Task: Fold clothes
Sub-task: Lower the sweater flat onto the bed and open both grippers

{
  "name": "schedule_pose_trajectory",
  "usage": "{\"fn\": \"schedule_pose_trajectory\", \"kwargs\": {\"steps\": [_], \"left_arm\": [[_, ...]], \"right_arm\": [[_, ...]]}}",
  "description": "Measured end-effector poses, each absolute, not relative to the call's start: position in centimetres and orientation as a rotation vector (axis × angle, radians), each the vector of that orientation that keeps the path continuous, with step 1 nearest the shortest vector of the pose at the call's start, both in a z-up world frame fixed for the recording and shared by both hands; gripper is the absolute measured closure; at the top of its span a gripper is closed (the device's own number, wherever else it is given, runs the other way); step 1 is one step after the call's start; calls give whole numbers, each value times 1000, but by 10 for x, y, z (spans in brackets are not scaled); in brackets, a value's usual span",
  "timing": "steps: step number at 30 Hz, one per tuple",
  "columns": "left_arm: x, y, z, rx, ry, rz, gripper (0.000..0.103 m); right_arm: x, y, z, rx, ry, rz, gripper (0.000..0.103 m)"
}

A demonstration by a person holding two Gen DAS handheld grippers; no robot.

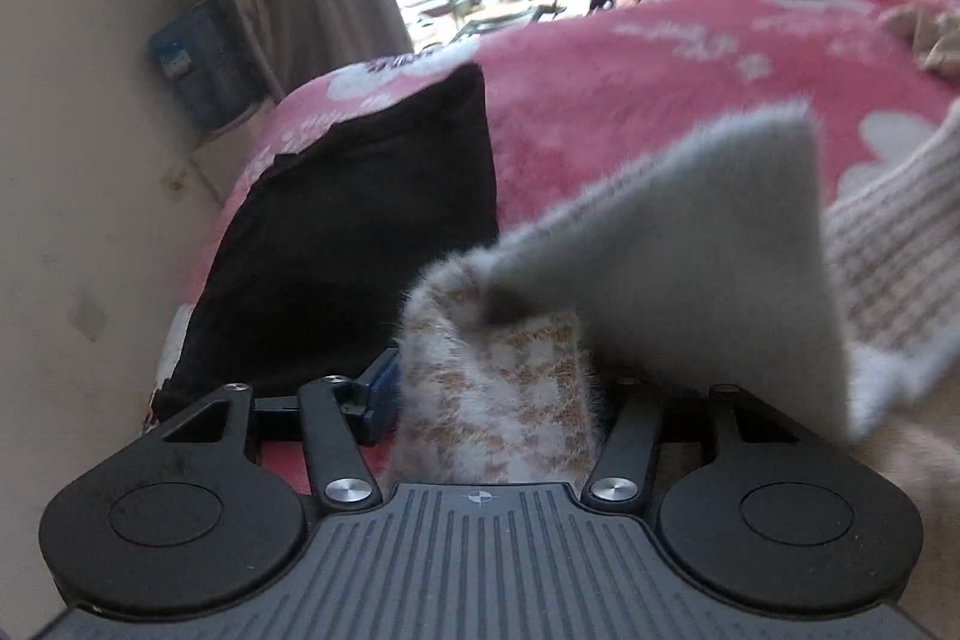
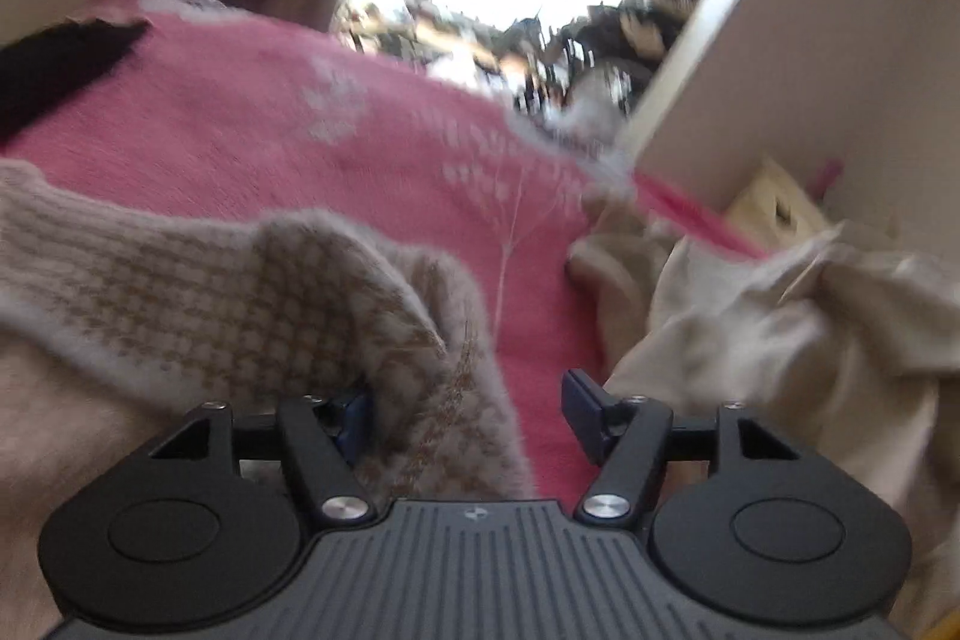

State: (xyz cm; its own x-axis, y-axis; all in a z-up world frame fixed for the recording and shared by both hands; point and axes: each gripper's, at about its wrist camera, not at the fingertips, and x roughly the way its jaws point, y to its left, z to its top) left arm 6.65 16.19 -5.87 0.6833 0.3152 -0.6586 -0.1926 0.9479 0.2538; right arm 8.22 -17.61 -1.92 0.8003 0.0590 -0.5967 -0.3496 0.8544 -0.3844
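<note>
Both grippers on the knit sweater (image 1: 498, 388): left (image 1: 498, 388) clamped, right (image 2: 468, 400) apart beside cream garment (image 2: 780, 328).

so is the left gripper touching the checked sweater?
Touching. Left wrist view: the left gripper has the checked sweater bunched between its fingers, filling the gap.

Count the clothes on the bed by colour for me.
Beige-and-white knit: 1, the sweater, caught in both claws (left claw, right claw)
Black: 1, the folded garment
Cream: 1, the crumpled garment
Total: 3, all on the pink blanket
</note>
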Motion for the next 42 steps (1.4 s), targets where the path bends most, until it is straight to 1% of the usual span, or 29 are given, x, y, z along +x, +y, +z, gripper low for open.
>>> {"fn": "schedule_pose_trajectory", "kwargs": {"steps": [3, 5, 7, 9, 10, 11, 12, 13, 14, 15, 16, 17, 19, 21, 22, 23, 26, 28, 31, 33, 34, 35, 36, 38, 40, 42], "left_arm": [[41, 161, -37, 153, 681, 249, 43], [28, 158, -29, 140, 629, 198, 43], [21, 152, -18, 99, 592, 103, 41], [21, 142, -19, 76, 626, -36, 41], [24, 134, -24, 75, 662, -103, 41], [29, 126, -31, 83, 691, -145, 41], [34, 118, -40, 97, 718, -173, 42], [39, 111, -49, 110, 744, -201, 43], [46, 107, -57, 115, 770, -207, 44], [54, 104, -66, 113, 797, -198, 44], [61, 102, -74, 111, 823, -189, 45], [66, 102, -80, 103, 846, -175, 46], [74, 101, -86, 101, 854, -151, 46], [85, 97, -88, 131, 825, -131, 47], [90, 96, -90, 147, 803, -117, 47], [94, 96, -89, 150, 776, -100, 51], [101, 103, -77, 100, 682, -60, 52], [102, 110, -67, 42, 606, -40, 51], [113, 113, -63, 49, 541, 9, 48], [129, 117, -65, 32, 547, 53, 48], [137, 121, -67, 14, 557, 76, 47], [145, 124, -69, -5, 567, 100, 46], [155, 127, -75, -12, 598, 120, 45], [165, 131, -87, -12, 659, 150, 46], [164, 131, -90, -11, 667, 166, 46], [153, 130, -82, -11, 633, 171, 44]], "right_arm": [[55, -181, 10, -470, 508, 241, 32], [42, -183, 27, -379, 457, 269, 32], [41, -175, 26, -284, 513, 351, 33], [44, -163, 20, -191, 600, 447, 37], [45, -157, 17, -145, 643, 495, 44], [51, -151, 6, -108, 703, 521, 50], [61, -143, -11, -81, 779, 525, 53], [72, -139, -28, -61, 849, 504, 62], [84, -139, -45, -47, 912, 459, 65], [96, -138, -61, -33, 975, 414, 66], [107, -140, -73, -13, 1002, 380, 80], [115, -141, -76, 3, 983, 368, 81], [129, -131, -71, -58, 910, 346, 81], [146, -123, -71, -78, 866, 322, 84], [153, -122, -70, -61, 848, 312, 88], [160, -122, -71, -39, 811, 312, 89], [155, -117, -50, -70, 608, 343, 89], [161, -109, -43, -128, 548, 354, 88], [192, -98, -52, -169, 558, 351, 89], [217, -91, -66, -190, 586, 354, 86], [230, -87, -73, -203, 608, 340, 79], [243, -85, -82, -202, 658, 312, 67], [254, -87, -91, -160, 718, 292, 67], [261, -98, -92, -38, 754, 271, 67], [248, -107, -76, 31, 710, 273, 67], [225, -116, -54, 74, 642, 318, 67]]}}
